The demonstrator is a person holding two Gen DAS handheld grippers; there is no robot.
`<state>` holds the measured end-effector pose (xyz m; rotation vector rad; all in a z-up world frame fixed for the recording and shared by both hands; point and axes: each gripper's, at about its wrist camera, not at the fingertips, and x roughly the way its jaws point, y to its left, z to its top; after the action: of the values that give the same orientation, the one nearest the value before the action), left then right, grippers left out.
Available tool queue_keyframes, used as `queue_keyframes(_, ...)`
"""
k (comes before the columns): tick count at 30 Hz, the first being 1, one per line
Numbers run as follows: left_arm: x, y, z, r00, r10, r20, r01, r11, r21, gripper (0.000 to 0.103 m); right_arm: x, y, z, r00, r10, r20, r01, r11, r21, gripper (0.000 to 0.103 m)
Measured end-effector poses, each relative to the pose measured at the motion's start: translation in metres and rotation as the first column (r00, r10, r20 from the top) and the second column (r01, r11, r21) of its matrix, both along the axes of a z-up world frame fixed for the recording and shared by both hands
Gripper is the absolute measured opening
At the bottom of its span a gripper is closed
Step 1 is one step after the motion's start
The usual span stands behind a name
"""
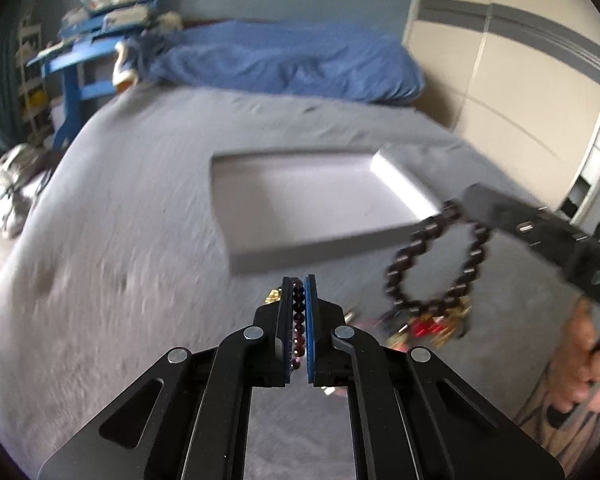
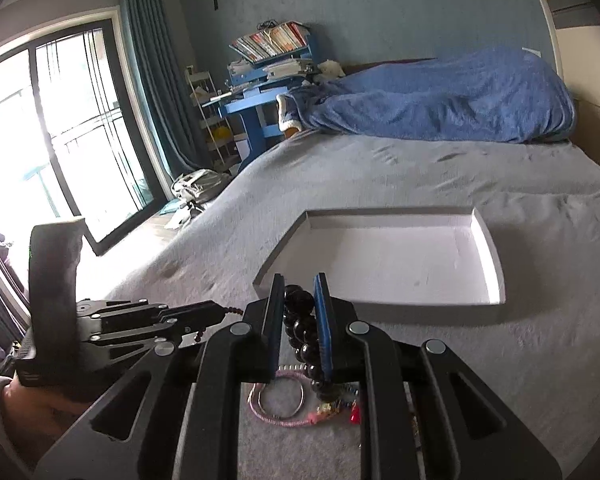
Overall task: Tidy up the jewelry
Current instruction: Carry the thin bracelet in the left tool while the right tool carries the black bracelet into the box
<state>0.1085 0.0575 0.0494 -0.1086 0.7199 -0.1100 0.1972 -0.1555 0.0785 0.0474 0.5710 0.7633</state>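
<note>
Jewelry (image 2: pixel 288 404) on grey bed (image 2: pixel 380 176), white tray (image 2: pixel 496 264), blue blanket (image 2: pixel 440 96)

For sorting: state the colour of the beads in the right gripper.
Glossy black beads; clearest in the right wrist view.

Left wrist view: you look along the fingers, low over the grey bed (image 1: pixel 140 208), toward the white tray (image 1: pixel 400 184).
Right wrist view: same heading, close above the bed, window at left.
Shared: tray (image 2: pixel 496 264), blue blanket (image 2: pixel 440 96).
</note>
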Motion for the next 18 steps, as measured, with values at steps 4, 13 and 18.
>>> queue_keyframes(4,0.011,-0.008,0.024,0.999,-0.032,0.037,0.033,0.999,-0.027,0.006,0.010,-0.003,0.012,1.000,-0.006,0.011,0.006,1.000,0.011,0.015)
queue_keyframes(13,0.054,0.007,0.045,0.998,-0.024,0.065,0.030,0.996,-0.088,0.006,0.054,-0.011,0.027,0.998,-0.050,0.026,0.050,0.999,0.008,0.015)
queue_keyframes(18,0.081,0.010,0.041,0.998,-0.023,0.053,0.028,0.995,-0.094,0.006,0.079,-0.007,0.022,0.997,-0.073,0.014,0.073,0.997,-0.003,0.015)
